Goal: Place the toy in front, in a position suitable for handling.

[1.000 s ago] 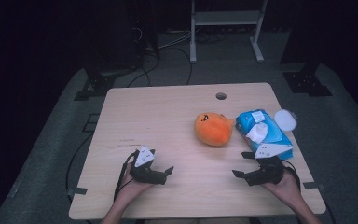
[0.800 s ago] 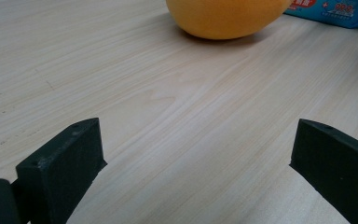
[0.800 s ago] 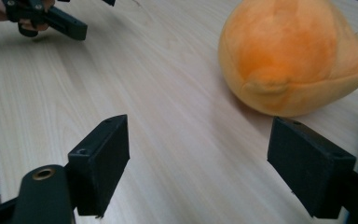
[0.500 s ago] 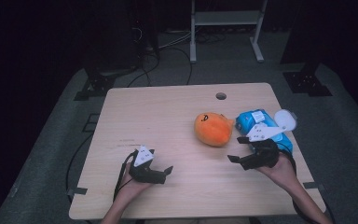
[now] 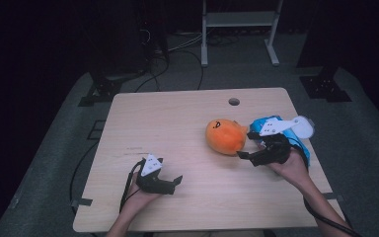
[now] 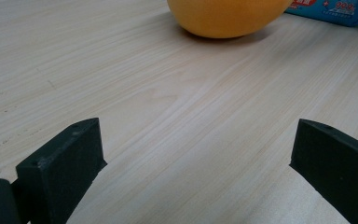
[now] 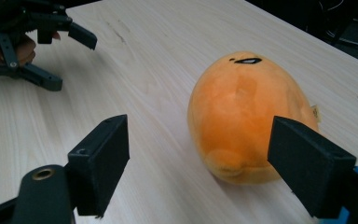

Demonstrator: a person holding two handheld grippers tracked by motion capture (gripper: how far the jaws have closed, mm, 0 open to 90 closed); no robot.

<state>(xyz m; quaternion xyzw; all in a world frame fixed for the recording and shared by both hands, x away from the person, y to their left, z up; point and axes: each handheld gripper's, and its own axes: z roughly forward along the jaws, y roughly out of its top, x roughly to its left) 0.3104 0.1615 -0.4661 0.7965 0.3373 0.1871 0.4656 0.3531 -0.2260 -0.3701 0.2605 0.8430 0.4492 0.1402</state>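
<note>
Orange plush toy (image 5: 225,137) lies on the pale wooden table (image 5: 177,128), right of centre, with a blue packet (image 5: 296,140) close behind it toward the table's right edge. From the high view, the right gripper (image 5: 249,150) sits just beside the toy's near right side, jaws spread and holding nothing, its white plate over the packet. The right gripper view adds what the high view cannot: the toy (image 7: 247,116) lies between and just beyond the two black jaws, untouched, its small dark eye mark on top (a little tag shows at its far side). That view also catches the left gripper (image 7: 32,46) farther off, near the table's front. In the high view, the left gripper (image 5: 170,182) rests low on the table, well apart from the toy. Its own view shows jaws released wide over bare wood, the toy's underside (image 6: 226,18) and a strip of the packet (image 6: 331,9) at the top.
</note>
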